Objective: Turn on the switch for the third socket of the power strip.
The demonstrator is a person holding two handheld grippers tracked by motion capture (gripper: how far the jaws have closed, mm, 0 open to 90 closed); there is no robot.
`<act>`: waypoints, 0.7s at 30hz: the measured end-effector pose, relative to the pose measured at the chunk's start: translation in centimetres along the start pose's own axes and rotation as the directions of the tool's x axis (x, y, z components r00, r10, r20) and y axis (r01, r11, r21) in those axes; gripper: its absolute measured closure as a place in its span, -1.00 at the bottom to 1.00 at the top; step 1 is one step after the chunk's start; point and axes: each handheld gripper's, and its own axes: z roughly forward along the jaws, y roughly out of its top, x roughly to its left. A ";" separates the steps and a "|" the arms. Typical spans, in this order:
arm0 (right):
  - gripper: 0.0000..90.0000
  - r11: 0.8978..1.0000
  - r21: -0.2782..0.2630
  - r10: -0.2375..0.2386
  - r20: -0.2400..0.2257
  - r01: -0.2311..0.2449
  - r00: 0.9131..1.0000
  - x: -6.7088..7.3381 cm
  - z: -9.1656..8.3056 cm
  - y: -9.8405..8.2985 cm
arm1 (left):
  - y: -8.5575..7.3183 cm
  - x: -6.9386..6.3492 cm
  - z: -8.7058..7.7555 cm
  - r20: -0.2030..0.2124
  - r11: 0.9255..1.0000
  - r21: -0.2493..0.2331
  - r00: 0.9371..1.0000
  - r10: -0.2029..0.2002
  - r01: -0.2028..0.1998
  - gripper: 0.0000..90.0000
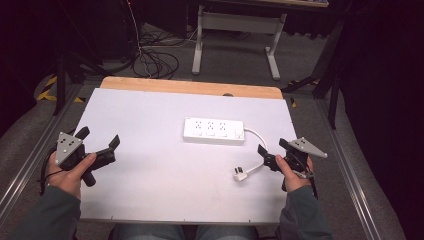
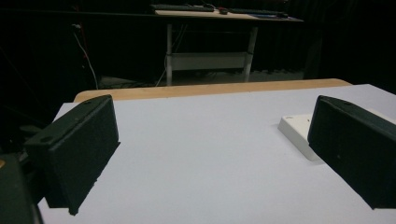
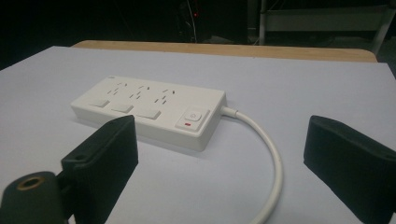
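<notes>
A white power strip point(image 1: 213, 130) lies flat near the middle of the white table top point(image 1: 150, 170). Its white cable point(image 1: 258, 134) curls off the right end and comes back to a white plug point(image 1: 240, 174) lying on the table. My left gripper point(image 1: 99, 139) is held at the table's left side, open and empty, with the strip's corner point(image 2: 295, 130) off to its right. My right gripper point(image 1: 272, 148) is open at the table's right side, facing the power strip point(image 3: 149, 109), with the cable point(image 3: 268, 154) running between its jaws.
A bare wooden strip point(image 1: 190, 87) edges the table's far side. Beyond it stand a white desk frame point(image 1: 235, 30) and loose cables point(image 1: 150, 60) on the floor. Metal rails point(image 1: 350, 170) run along both sides of the table.
</notes>
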 end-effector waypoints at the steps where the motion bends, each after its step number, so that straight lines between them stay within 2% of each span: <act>1: -0.78 1.000 0.000 0.002 0.000 -0.002 1.000 0.0 0.0 0.0 | 0.0 0.0 0.1 0.002 1.000 0.001 1.000 -0.001 0.001 -0.95; 5: -0.84 1.000 -0.003 0.015 -0.011 -0.015 1.000 -0.1 -0.1 -0.1 | 0.0 -0.1 0.2 0.006 1.000 0.000 1.000 0.000 0.000 -0.95; 8: -0.80 1.000 -0.011 0.018 -0.011 -0.018 1.000 0.0 -0.1 -0.1 | 0.1 -0.1 0.3 0.009 1.000 0.003 1.000 0.001 -0.001 -0.94; 9: -0.75 1.000 -0.012 0.017 -0.010 -0.017 1.000 0.0 -0.1 -0.1 | 0.0 -0.1 0.3 0.009 1.000 0.002 1.000 0.000 0.000 -0.94; 11: -0.46 1.000 -0.013 0.011 -0.012 -0.012 1.000 0.0 -0.2 -0.1 | 0.1 -0.1 0.3 0.009 1.000 0.002 1.000 0.000 0.000 -0.94; 12: -0.39 1.000 -0.013 0.016 -0.012 -0.016 1.000 0.0 -0.3 -0.1 | 0.1 -0.1 0.4 0.009 1.000 0.002 1.000 0.000 0.000 -0.94; 17: -0.16 1.000 -0.002 0.024 -0.006 -0.024 1.000 -0.1 -0.3 -0.1 | 0.1 -0.1 0.4 0.011 1.000 0.003 1.000 0.001 -0.001 -0.94; 21: 0.07 1.000 0.008 0.008 -0.009 -0.008 1.000 0.0 -0.3 -0.1 | 0.1 -0.1 0.4 0.012 1.000 0.002 1.000 0.002 -0.002 -0.94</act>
